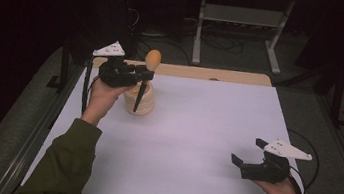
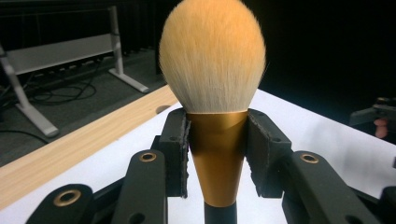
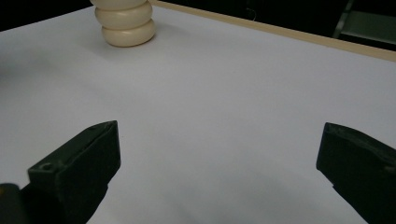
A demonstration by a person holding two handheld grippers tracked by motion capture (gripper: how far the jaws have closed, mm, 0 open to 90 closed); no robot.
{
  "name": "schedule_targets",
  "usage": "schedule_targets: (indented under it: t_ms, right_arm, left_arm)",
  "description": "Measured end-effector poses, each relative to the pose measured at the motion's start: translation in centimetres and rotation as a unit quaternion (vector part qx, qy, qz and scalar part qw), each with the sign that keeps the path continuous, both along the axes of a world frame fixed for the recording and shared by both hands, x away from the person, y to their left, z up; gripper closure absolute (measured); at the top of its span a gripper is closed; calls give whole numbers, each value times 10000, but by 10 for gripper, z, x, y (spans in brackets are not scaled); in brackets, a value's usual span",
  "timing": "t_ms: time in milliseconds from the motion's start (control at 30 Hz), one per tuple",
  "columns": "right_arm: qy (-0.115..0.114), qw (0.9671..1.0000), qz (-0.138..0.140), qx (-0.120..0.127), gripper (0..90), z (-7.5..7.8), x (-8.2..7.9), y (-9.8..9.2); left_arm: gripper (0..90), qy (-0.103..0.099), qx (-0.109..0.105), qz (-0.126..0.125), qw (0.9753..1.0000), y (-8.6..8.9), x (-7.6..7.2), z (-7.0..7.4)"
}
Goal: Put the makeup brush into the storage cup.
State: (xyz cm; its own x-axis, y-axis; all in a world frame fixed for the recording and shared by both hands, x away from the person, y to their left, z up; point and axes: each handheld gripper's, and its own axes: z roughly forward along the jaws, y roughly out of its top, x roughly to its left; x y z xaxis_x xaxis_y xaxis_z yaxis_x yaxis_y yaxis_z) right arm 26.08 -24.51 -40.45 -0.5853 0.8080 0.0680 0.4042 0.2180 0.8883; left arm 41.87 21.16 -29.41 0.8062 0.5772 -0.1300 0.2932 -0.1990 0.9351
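A makeup brush (image 1: 146,76) with a fluffy orange-tan head (image 2: 212,53), a gold ferrule (image 2: 217,156) and a black handle is held upright. My left gripper (image 1: 138,75) is shut on its ferrule, above the table's far left. Just behind and below the brush stands a cream ribbed holder (image 1: 141,100), whose base rings (image 3: 126,21) show at the top of the right gripper view. My right gripper (image 1: 247,152) hovers open over the near right of the white table (image 1: 196,130), with nothing between its jaws. The brush handle's lower end overlaps the holder in the high view.
A wooden strip (image 1: 203,73) runs along the table's far edge. Beyond it, on the dark floor, stand a grey metal frame (image 1: 240,20) and loose cables. Black rails flank the table's left and right sides.
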Motion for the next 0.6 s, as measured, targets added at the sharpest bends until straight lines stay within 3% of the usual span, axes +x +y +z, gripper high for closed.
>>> schedule_targets:
  t_ms: [600]
  right_arm:
    - [-25,10000,-21,19,0,1,0,-2]
  left_arm:
    - [626,-137,19,432,9990,14,14,3]
